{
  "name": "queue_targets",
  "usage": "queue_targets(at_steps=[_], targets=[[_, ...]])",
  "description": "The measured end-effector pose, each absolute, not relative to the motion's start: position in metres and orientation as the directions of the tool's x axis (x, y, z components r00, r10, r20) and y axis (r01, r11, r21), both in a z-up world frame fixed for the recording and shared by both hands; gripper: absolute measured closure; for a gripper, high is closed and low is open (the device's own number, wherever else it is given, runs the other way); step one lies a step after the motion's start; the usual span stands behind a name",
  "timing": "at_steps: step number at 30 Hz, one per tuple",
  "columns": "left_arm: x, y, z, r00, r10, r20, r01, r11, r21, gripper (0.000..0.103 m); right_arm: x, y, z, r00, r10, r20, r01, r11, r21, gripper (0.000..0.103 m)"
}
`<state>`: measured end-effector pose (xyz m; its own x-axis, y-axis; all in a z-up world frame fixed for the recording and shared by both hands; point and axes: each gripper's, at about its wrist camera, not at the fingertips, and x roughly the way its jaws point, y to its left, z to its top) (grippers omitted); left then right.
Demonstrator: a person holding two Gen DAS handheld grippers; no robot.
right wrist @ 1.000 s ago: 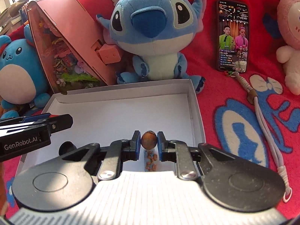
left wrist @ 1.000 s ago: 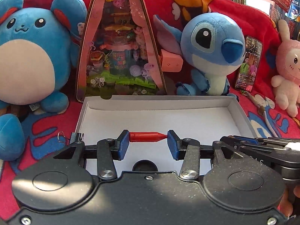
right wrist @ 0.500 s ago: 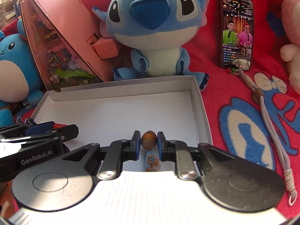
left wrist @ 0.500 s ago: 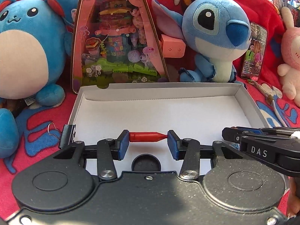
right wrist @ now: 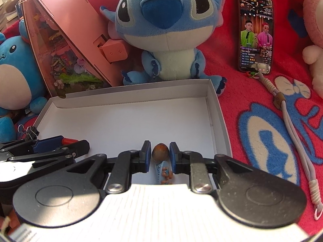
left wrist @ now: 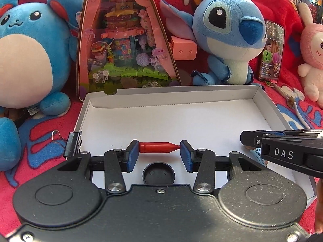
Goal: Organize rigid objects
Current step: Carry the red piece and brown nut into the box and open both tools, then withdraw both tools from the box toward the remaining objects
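My left gripper [left wrist: 159,151] is shut on a small red pointed cap-like piece [left wrist: 159,147], held crosswise over the near left part of a shallow white cardboard box [left wrist: 171,94]. My right gripper [right wrist: 160,156] is shut on a small figurine with a brown rounded head [right wrist: 160,154] and a blue body hanging below, over the box's near right part [right wrist: 219,117]. The right gripper shows at the right in the left wrist view [left wrist: 282,153]; the left gripper shows at the left in the right wrist view [right wrist: 50,149]. A small black round piece [left wrist: 158,172] lies under the left gripper.
A black binder clip [left wrist: 70,146] sits at the box's left edge. Behind the box stand a pink triangular toy display [left wrist: 125,40], a blue Stitch plush [left wrist: 228,34] and a round blue plush [left wrist: 26,50]. A phone [right wrist: 255,34] with a strap [right wrist: 290,133] lies right on the red blanket.
Both grippers have moved forward and lower over the box, still holding their objects; the binder clip has come into fuller view at the left edge.
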<state>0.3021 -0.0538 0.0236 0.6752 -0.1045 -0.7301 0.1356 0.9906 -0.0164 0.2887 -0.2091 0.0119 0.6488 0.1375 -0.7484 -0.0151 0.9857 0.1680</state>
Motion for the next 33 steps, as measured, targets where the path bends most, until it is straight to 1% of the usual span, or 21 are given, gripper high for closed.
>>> queue_targets(at_steps=[1, 2, 3, 5, 7, 8, 11, 14, 19, 24, 29, 33], targets=[[0.298, -0.054, 0.027, 0.685, -0.107, -0.720, 0.146, 0.989, -0.009, 0.060, 0.287, -0.209, 0.013, 0.652, 0.143, -0.744, -0.019, 0.985, 0.173, 0.071], [0.293, -0.054, 0.032, 0.696, -0.113, -0.709, 0.159, 0.987, -0.002, 0.059, 0.285, -0.210, 0.014, 0.658, 0.150, -0.738, -0.022, 0.983, 0.180, 0.059], [0.288, -0.054, 0.035, 0.705, -0.116, -0.699, 0.167, 0.986, 0.006, 0.058, 0.283, -0.210, 0.016, 0.665, 0.155, -0.730, -0.026, 0.982, 0.185, 0.056], [0.277, -0.054, 0.043, 0.728, -0.120, -0.675, 0.186, 0.982, 0.026, 0.050, 0.276, -0.210, 0.022, 0.685, 0.151, -0.713, -0.036, 0.984, 0.174, 0.056], [0.265, -0.053, 0.050, 0.748, -0.128, -0.651, 0.207, 0.977, 0.045, 0.045, 0.267, -0.210, 0.028, 0.704, 0.157, -0.693, -0.053, 0.984, 0.169, 0.054], [0.258, -0.053, 0.054, 0.758, -0.131, -0.639, 0.215, 0.975, 0.055, 0.042, 0.263, -0.210, 0.031, 0.712, 0.162, -0.683, -0.060, 0.984, 0.170, 0.051], [0.236, -0.048, 0.063, 0.777, -0.149, -0.612, 0.237, 0.969, 0.066, 0.036, 0.244, -0.209, 0.041, 0.741, 0.178, -0.648, -0.095, 0.982, 0.160, 0.044], [0.213, -0.043, 0.068, 0.783, -0.176, -0.596, 0.261, 0.963, 0.059, 0.033, 0.221, -0.207, 0.049, 0.763, 0.202, -0.614, -0.145, 0.979, 0.142, 0.039], [0.169, -0.029, 0.072, 0.789, -0.208, -0.578, 0.274, 0.961, 0.028, 0.029, 0.176, -0.207, 0.053, 0.786, 0.231, -0.574, -0.199, 0.973, 0.119, 0.035], [0.129, -0.018, 0.067, 0.785, -0.248, -0.567, 0.282, 0.959, -0.029, 0.028, 0.130, -0.211, 0.052, 0.802, 0.260, -0.538, -0.219, 0.966, 0.140, 0.033], [0.094, -0.012, 0.057, 0.802, -0.229, -0.551, 0.257, 0.966, -0.027, 0.028, 0.093, -0.213, 0.044, 0.826, 0.248, -0.507, -0.196, 0.968, 0.154, 0.031], [0.070, -0.007, 0.045, 0.805, -0.218, -0.551, 0.216, 0.974, -0.070, 0.028, 0.069, -0.212, 0.033, 0.847, 0.206, -0.490, -0.160, 0.978, 0.135, 0.031]])
